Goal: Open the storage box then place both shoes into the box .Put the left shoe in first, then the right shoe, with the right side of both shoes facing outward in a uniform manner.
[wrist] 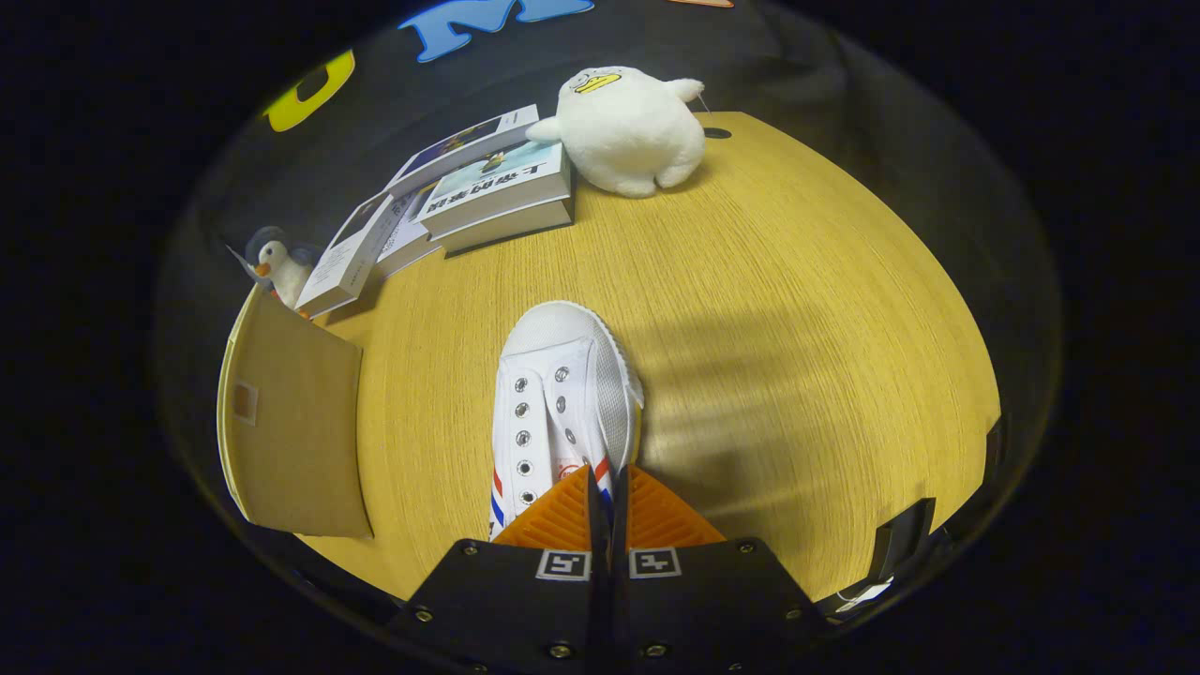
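Gripper (609, 483) fingers pinched on white shoe (561, 394) collar, wooden table (797, 309), books (487, 187) with unreadable cover text, brown box (295, 422) beside

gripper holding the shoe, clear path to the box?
Probably yes. The gripper looks shut on the shoe, and bare table lies between it and the box beside it; books sit farther back.
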Tool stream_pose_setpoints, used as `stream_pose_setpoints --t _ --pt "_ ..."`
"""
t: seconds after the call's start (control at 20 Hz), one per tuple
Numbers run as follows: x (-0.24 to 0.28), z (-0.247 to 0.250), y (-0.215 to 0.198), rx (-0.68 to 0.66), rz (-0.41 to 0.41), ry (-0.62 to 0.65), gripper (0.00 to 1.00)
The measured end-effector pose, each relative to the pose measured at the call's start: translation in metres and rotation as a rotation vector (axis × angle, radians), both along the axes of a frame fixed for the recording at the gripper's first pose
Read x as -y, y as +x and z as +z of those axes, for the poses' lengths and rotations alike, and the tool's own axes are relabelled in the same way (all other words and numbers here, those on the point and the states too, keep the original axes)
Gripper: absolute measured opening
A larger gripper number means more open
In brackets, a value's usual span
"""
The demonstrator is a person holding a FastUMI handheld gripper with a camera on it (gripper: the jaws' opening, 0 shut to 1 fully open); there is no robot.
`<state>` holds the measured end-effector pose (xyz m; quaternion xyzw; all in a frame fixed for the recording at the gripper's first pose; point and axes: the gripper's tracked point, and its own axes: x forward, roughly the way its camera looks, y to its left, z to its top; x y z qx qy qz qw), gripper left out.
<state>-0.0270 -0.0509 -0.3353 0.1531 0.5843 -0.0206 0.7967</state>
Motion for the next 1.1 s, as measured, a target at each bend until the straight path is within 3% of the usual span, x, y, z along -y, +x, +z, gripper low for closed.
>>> stream_pose_setpoints --t 0.5,1.1 --pt "-0.057 0.072 0.014 0.053 0.011 0.113 0.01" --pt "-0.141 0.143 0.050 0.136 0.101 0.157 0.01"
